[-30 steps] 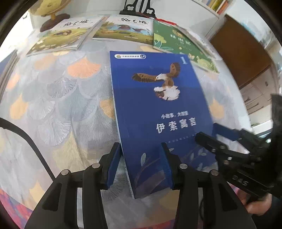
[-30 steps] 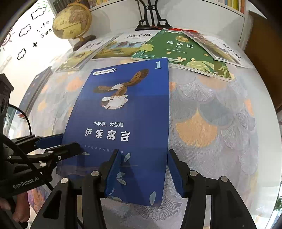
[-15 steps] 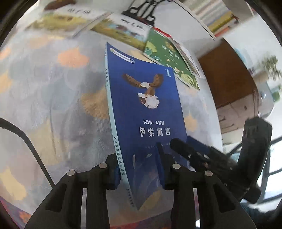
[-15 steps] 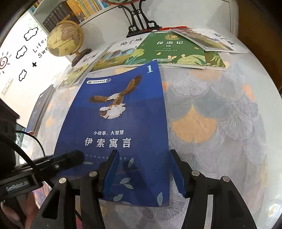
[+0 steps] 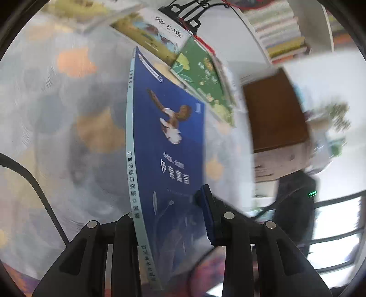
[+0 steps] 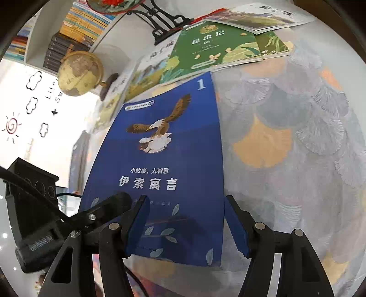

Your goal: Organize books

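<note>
A blue book (image 5: 169, 164) with an eagle on its cover stands tilted on the patterned tablecloth, its pale spine facing left in the left wrist view. My left gripper (image 5: 169, 219) is shut on the book's near end, one pad (image 5: 207, 212) on the cover and the other hidden behind the spine. In the right wrist view the blue book (image 6: 164, 160) fills the middle. My right gripper (image 6: 185, 210) straddles its near right corner with jaws opening and pads off the cover. The left gripper's finger (image 6: 109, 205) lies on the cover at lower left.
A green book (image 6: 217, 45) and several picture books (image 6: 146, 68) lie fanned along the table's far side. A globe (image 6: 80, 73) and a black ornate stand (image 6: 164, 20) sit behind them, under bookshelves (image 6: 75, 27). A brown cabinet (image 5: 274, 114) stands to the right.
The left gripper closed on the blue book and rolled, raising it from flat onto its edge. The right gripper's jaws widened and its view swung a little to the right.
</note>
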Action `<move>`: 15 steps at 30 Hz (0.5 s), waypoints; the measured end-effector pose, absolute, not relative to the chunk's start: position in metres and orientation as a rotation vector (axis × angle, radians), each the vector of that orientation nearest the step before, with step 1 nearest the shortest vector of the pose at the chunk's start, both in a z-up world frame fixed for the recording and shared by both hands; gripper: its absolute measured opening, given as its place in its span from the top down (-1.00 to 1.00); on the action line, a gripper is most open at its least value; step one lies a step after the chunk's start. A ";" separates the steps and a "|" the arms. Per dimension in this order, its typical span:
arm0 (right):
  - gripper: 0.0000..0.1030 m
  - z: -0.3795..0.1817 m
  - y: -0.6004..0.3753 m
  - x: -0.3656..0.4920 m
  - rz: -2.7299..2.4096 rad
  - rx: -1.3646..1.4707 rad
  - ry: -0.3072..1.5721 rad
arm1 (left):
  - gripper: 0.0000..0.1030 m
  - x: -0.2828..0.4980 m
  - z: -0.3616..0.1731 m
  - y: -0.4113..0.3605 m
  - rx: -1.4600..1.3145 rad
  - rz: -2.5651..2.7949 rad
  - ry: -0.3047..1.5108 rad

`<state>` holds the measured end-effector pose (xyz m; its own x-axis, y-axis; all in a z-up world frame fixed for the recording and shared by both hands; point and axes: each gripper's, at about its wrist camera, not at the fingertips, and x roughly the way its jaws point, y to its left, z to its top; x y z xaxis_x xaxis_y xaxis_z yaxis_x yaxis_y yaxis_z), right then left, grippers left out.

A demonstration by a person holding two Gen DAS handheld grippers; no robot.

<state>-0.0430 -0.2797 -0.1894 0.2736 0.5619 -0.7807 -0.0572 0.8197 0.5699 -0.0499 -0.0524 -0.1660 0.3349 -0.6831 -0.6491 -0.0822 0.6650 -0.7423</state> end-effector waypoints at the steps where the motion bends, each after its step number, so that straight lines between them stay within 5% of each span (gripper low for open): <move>1: -0.26 -0.190 -0.280 -0.043 0.451 0.484 1.239 | 0.44 -0.050 -0.164 -0.047 -0.831 -0.474 1.175; 3: -0.48 -0.192 -0.285 -0.044 0.476 0.531 1.249 | 0.44 -0.049 -0.160 -0.041 -0.931 -0.519 1.159; 8: -0.53 -0.205 -0.305 -0.038 0.546 0.750 1.282 | 0.44 -0.043 -0.162 -0.038 -1.043 -0.595 1.164; 15: 0.28 -0.201 -0.299 -0.034 0.613 0.776 1.245 | 0.44 -0.045 -0.183 -0.046 -0.916 -0.495 1.296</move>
<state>-0.0342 -0.2993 -0.2012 0.2232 0.7751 -0.5910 0.0038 0.6056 0.7957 -0.0450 -0.0464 -0.1831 0.2402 -0.7654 -0.5970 -0.1726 0.5715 -0.8022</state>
